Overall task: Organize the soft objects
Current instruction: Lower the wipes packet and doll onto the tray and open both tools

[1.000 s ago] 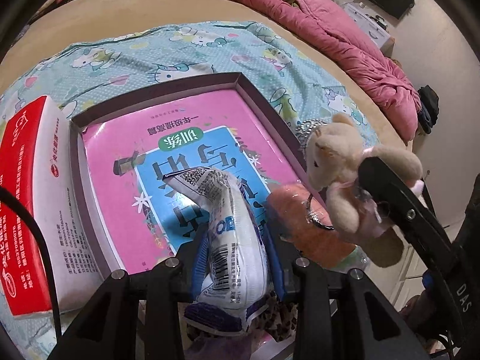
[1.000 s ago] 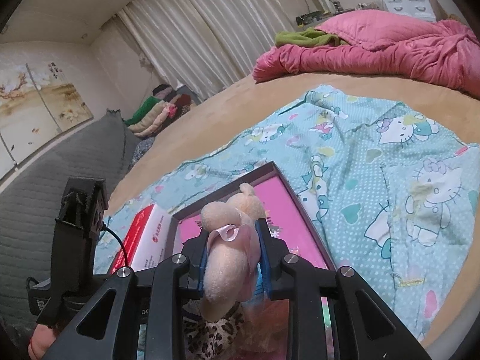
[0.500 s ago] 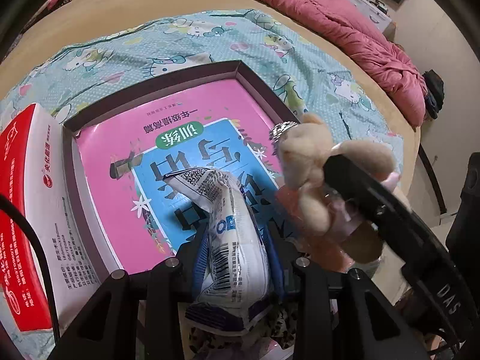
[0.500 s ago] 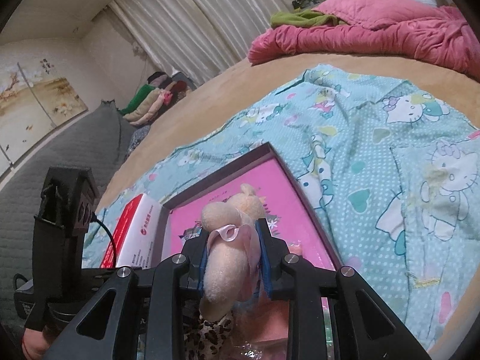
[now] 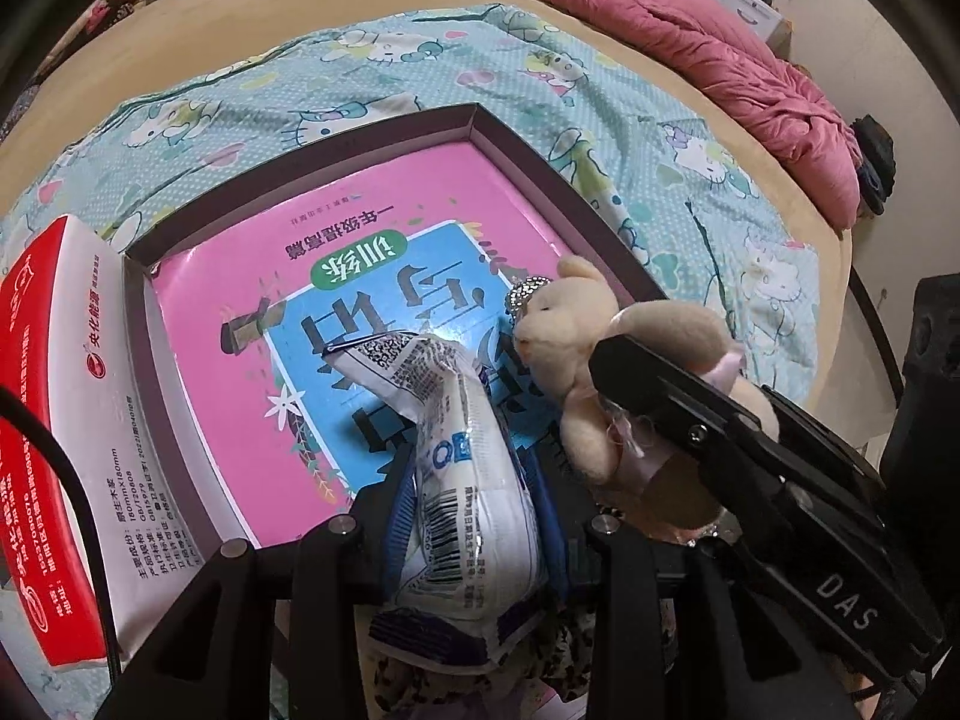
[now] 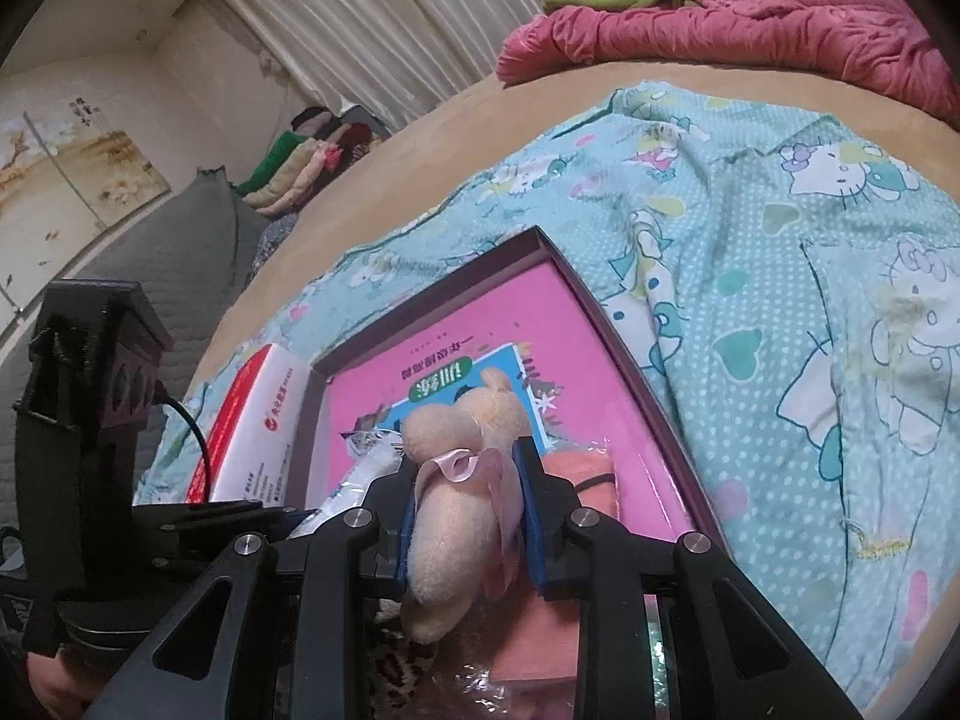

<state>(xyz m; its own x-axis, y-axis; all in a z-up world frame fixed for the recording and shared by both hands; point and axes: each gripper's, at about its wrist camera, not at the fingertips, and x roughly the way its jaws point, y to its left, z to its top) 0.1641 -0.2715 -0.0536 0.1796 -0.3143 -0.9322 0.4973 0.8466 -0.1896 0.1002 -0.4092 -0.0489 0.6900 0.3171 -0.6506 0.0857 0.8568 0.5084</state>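
The biggest worry is the shallow dark-rimmed box [image 5: 543, 165] lying under both sets of fingers: it is sitting on a soft bedspread [image 5: 600, 90], so I think a push from either tool could be tipping or sliding it, and its low wall may be letting things roll out. Next, the two tools are crowding each other over the pink book [image 5: 372, 240] lining the box, and a bump looks likely. The right gripper [image 6: 468, 516] is clamping a small beige plush bear [image 6: 456, 516] around its middle, a pink ribbon bunching against one pad; the fuzzy, squashy toy is sticking out beyond the fingertips, head forward, just above the box's near right corner. The left gripper [image 5: 474, 498] is squeezing a white printed plastic packet [image 5: 468, 480], whose crinkled free end is curling forward past the fingertips over the book; that slick film could be slipping.
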